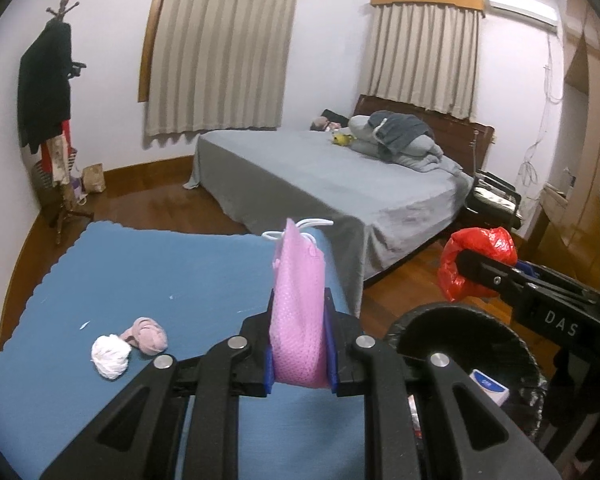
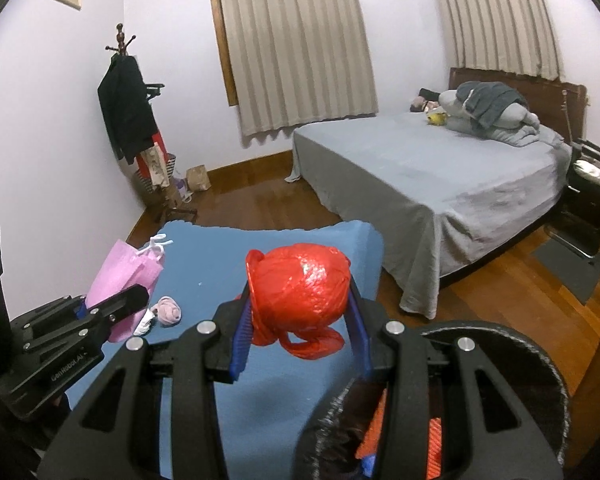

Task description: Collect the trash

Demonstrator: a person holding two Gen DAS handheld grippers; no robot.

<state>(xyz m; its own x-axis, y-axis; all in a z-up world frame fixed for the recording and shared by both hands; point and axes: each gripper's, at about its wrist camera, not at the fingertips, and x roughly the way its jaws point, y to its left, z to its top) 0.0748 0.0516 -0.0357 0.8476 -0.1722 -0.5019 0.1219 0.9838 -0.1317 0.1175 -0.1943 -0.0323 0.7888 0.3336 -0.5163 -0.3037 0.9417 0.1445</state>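
Observation:
My left gripper [image 1: 300, 312] is shut on a pink mesh bag [image 1: 298, 280] with white handles, held upright above the blue mat [image 1: 160, 276]. My right gripper [image 2: 300, 292] is shut on a balled-up red plastic bag [image 2: 300, 284]. In the left wrist view the right gripper [image 1: 466, 270] with the red plastic bag [image 1: 484, 244] hangs above a black-lined bin [image 1: 460, 328]. In the right wrist view the left gripper [image 2: 136, 294] and the pink mesh bag [image 2: 124, 276] show at the left. A white wad [image 1: 110, 356] and a pink wad [image 1: 148, 334] lie on the blue mat.
The black-lined bin [image 2: 500, 340] below the grippers holds a small blue-and-white box [image 1: 490, 388] and red scraps. A grey-covered bed [image 1: 320, 176] stands beyond the mat on a wooden floor. A coat stand [image 1: 48, 92] with dark clothes is in the left corner.

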